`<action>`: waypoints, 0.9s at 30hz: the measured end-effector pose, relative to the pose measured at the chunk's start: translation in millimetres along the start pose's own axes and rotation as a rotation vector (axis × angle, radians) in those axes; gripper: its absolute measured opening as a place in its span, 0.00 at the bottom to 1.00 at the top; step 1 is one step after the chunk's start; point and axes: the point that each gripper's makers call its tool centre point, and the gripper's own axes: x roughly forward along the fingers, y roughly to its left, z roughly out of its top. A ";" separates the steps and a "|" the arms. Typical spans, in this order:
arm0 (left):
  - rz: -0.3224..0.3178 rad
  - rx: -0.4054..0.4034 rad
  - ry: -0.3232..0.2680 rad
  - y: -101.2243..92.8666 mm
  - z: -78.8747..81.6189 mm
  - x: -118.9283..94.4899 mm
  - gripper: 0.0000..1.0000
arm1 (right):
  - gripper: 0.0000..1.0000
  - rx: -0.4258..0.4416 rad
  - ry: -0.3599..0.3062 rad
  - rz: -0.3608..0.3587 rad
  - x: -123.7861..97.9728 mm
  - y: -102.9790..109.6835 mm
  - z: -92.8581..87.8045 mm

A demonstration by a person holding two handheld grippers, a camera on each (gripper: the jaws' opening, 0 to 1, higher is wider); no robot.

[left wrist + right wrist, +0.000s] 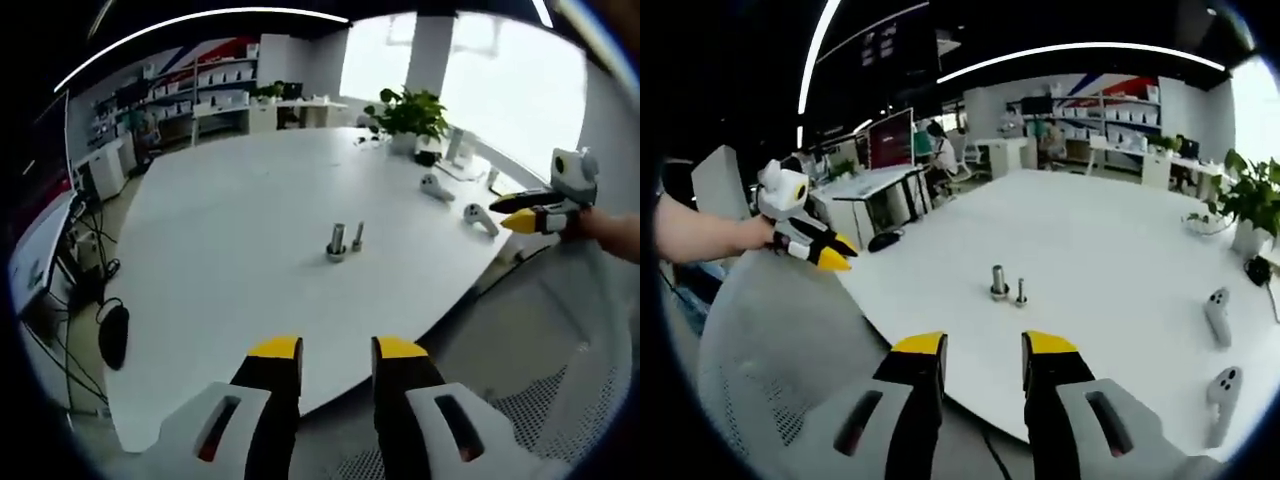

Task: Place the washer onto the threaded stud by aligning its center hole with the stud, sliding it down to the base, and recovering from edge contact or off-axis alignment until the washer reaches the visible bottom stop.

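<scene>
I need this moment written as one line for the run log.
left gripper: open, empty | right gripper: open, empty | washer: at base of wider post, table | threaded stud: bare | phase: pre-grasp

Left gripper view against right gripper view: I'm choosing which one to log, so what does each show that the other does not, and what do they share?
The left gripper view alone has a black mouse at the table's near edge, cables hanging beside it.

The right gripper view alone has red monitors on desks and a seated person behind them.

Both share the white table, the two metal studs standing at its middle, two white controllers, a potted plant, and each other's gripper at the side.
</scene>
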 end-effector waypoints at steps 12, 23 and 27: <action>0.007 -0.007 -0.046 0.9 8.9 -2.2 0.26 | 0.30 0.019 0.007 0.002 -0.2 -2.0 -3.6; 0.007 -0.030 -0.054 -0.5 10.3 -2.2 0.26 | 0.31 0.034 0.005 -0.013 -1.5 -6.9 -4.6; 0.005 -0.027 -0.030 -1.9 6.1 -0.2 0.26 | 0.34 0.025 0.020 -0.035 -1.9 -10.2 -7.4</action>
